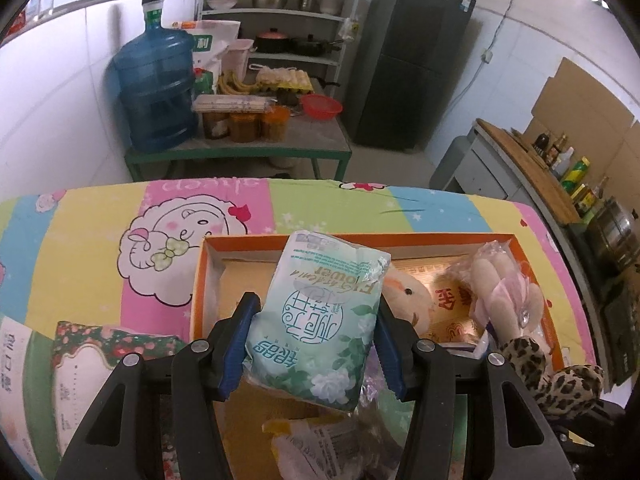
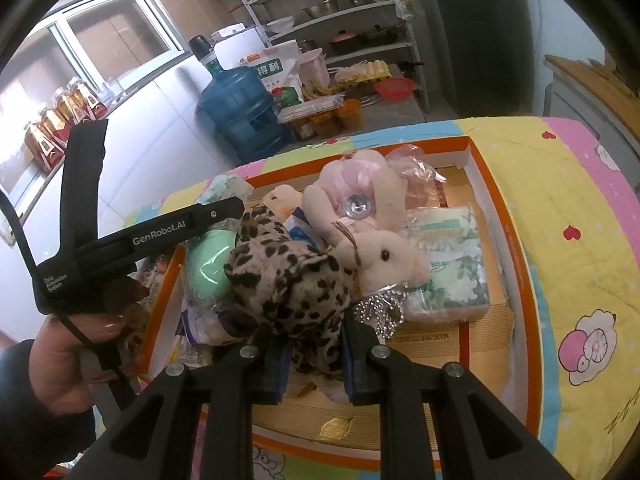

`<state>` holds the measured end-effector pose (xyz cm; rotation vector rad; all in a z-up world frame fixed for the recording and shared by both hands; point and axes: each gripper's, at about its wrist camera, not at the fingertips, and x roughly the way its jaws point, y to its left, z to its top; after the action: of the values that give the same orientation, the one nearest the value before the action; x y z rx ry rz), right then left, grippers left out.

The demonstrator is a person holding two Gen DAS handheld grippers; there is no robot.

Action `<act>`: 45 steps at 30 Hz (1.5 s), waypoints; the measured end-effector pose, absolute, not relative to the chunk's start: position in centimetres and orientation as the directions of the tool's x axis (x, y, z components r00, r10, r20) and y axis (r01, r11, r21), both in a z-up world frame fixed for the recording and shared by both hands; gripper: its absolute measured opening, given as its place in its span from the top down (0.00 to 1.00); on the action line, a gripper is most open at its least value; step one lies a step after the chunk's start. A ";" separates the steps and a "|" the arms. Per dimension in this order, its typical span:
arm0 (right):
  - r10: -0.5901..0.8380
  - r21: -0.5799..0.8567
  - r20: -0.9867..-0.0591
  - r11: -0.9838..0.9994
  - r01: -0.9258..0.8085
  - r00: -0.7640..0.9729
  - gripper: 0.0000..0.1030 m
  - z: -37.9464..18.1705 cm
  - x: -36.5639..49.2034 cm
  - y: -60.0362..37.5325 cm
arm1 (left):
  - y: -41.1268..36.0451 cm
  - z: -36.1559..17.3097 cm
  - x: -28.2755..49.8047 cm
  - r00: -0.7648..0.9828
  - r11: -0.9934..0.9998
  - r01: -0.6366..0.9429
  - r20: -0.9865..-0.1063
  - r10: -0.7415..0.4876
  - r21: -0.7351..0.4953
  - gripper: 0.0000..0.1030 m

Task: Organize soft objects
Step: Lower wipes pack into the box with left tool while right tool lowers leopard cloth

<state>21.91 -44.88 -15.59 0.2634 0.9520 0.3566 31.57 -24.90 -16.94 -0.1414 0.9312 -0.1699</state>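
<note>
My left tongs [image 1: 316, 336] pinch a pale green tissue pack [image 1: 320, 320] across its width, both blue pads pressed into its soft sides, and carry it above the near left part of the orange-rimmed box [image 1: 240, 239] that sits on the cartoon-print tabletop cover [image 1: 80, 220]. The grip sits low on the pack, so most of it stands free above the pads. I judge it could pivot or slide out if I tilt further, because the plastic wrap is slick and the filling gives way. If I let go too near the left wall, it may catch on the rim and tip out onto the cover beside the flowered packet [image 1: 100, 344] lying there.

Further right, the box is already crowded: a cream plush face [image 1: 408, 296], a bagged pink plush toy [image 1: 500, 284] and more wrapped things underneath. The space left for the pack looks narrow, so dropping it from here may push a neighbour up and over the wall.

My right tongs [image 2: 316, 364] are almost pressed together on the lower end of a leopard-print plush [image 2: 288, 280], which lies heaped over the pile in the box, touching a pink rabbit [image 2: 380, 256] with a sparkly bow. The pinch holds only loose fabric, so I think it could slip. The rabbit's bow and cord lie against the leopard, and lifting might drag it along and disturb another tissue pack [image 2: 452, 264] resting just beside it. The two tongs work close together, so they could knock each other.
</note>
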 end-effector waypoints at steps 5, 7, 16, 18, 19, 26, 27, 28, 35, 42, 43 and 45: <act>0.407 0.375 -0.738 0.910 -0.175 0.539 0.51 -15.3 22.0 -45.0 | -24.8 -17.2 31.7 0.587 0.973 0.095 -0.778 -0.224 -0.209 0.43; 0.402 0.369 -0.739 0.913 -0.175 0.541 0.45 -15.2 22.0 -45.1 | -24.8 -17.2 31.6 0.585 0.972 0.100 -0.777 -0.231 -0.213 0.42; 0.388 0.361 -0.735 0.918 -0.163 0.556 0.45 -14.7 21.6 -45.4 | -25.1 -16.9 31.2 0.594 0.971 0.106 -0.769 -0.236 -0.216 0.28; 0.383 0.358 -0.734 0.920 -0.160 0.560 0.45 -14.6 21.5 -45.5 | -25.1 -16.9 31.0 0.597 0.970 0.104 -0.766 -0.239 -0.221 0.28; 0.380 0.357 -0.734 0.921 -0.157 0.563 0.45 -14.5 21.4 -45.6 | -25.1 -16.8 30.9 0.599 0.970 0.104 -0.764 -0.239 -0.222 0.28; 0.352 0.333 -0.728 0.932 -0.145 0.588 0.45 -13.9 20.7 -46.3 | -24.9 -15.7 30.3 0.625 0.972 0.105 -0.746 -0.229 -0.210 0.27; 0.342 0.323 -0.727 0.935 -0.143 0.595 0.45 -13.7 20.6 -46.4 | -24.9 -15.4 30.1 0.630 0.972 0.108 -0.741 -0.231 -0.211 0.27; 0.334 0.316 -0.726 0.938 -0.140 0.601 0.44 -13.5 20.5 -46.4 | -24.9 -15.2 30.0 0.634 0.971 0.109 -0.738 -0.232 -0.211 0.26; 0.299 0.295 -0.707 0.948 -0.117 0.641 0.44 -12.2 19.5 -47.6 | -25.1 -13.0 28.5 0.667 0.970 0.141 -0.704 -0.242 -0.200 0.25; 0.292 0.300 -0.693 0.948 -0.105 0.660 0.44 -11.6 18.4 -48.2 | -25.0 -11.2 26.8 0.689 0.969 0.146 -0.682 -0.244 -0.199 0.25; 0.293 0.301 -0.691 0.948 -0.105 0.661 0.44 -11.5 18.3 -48.2 | -25.0 -11.0 26.5 0.691 0.969 0.147 -0.680 -0.244 -0.198 0.25; 0.293 0.302 -0.686 0.947 -0.105 0.667 0.44 -11.3 18.0 -48.2 | -25.0 -10.5 26.0 0.697 0.969 0.148 -0.675 -0.243 -0.196 0.25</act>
<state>18.03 -48.15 -11.30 0.2463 0.8124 0.2268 26.01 -25.05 -10.53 -0.1301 0.7703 -0.2183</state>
